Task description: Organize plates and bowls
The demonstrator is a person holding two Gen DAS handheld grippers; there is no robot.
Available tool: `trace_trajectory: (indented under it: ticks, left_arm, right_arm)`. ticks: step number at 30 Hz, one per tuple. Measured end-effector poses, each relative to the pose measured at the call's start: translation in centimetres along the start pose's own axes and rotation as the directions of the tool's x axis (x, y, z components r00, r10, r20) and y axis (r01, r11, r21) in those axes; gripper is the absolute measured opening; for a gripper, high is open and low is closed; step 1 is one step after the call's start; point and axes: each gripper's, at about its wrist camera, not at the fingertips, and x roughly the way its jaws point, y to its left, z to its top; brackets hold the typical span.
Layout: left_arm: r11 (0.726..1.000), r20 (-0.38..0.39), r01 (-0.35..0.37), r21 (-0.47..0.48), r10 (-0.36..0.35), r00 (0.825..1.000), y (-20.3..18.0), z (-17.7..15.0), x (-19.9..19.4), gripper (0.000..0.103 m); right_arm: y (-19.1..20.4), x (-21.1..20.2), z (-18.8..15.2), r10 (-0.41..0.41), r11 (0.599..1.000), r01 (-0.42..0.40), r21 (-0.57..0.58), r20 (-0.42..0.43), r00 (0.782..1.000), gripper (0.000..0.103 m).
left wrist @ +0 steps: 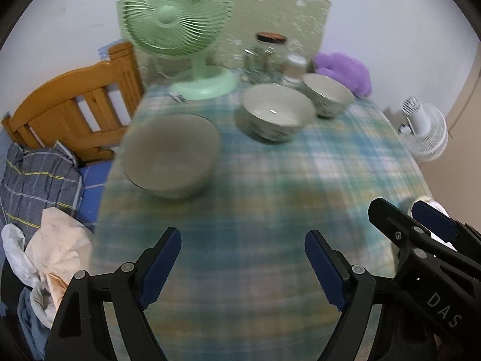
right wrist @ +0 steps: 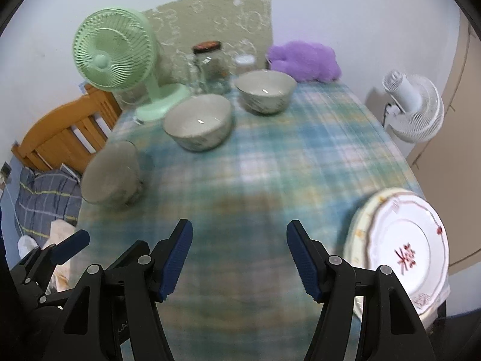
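Both the left gripper (left wrist: 243, 266) and the right gripper (right wrist: 239, 257) have fingers wide open — holding nothing. Three bowls sit on the counter (right wrist: 270, 156): a grey bowl (right wrist: 109, 174) at the left edge, two near the back. Stacked plates (right wrist: 402, 249) sit at the right edge.

White wall (right wrist: 330, 6) seen behind plaid-clothed table (right wrist: 300, 150). Wooden headboard (left wrist: 75, 105) placed at left, beside striped bedding (left wrist: 33, 177). White fan (right wrist: 415, 108) positioned at right, near beige panel (right wrist: 463, 96).
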Motion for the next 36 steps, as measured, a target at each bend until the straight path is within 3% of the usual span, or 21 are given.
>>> trace_trajectory:
  ticks: [9,20,29,31,36]
  left_arm:
    - [0.997,0.034,-0.056,-0.056,0.058,0.998,5.7,3.1,1.2,0.080]
    - [0.985,0.005,-0.114,-0.128,0.116,0.993,11.1,6.0,5.6,0.076]
    - [0.978,-0.042,-0.121,-0.169,0.116,0.992,13.4,6.7,9.5,0.060]
    - [0.978,-0.049,-0.115,-0.175,0.108,0.993,13.5,6.8,10.1,0.050]
    - [0.978,-0.048,-0.105,-0.179,0.098,0.994,13.5,7.1,10.9,0.045]
  right_arm:
    - [5.9,2.5,3.2,0.056,0.998,-0.055,-0.024,0.023,0.998,0.068]
    - [11.5,7.7,6.7,0.067,0.996,-0.065,-0.065,0.027,0.997,0.068]
    - [13.7,11.9,7.5,0.040,0.995,-0.041,-0.088,-0.008,0.999,0.068]
    - [13.9,12.6,7.6,0.032,0.996,-0.033,-0.086,-0.015,0.999,0.064]
    - [14.2,14.4,7.5,0.024,0.994,-0.030,-0.104,-0.056,0.998,0.047]
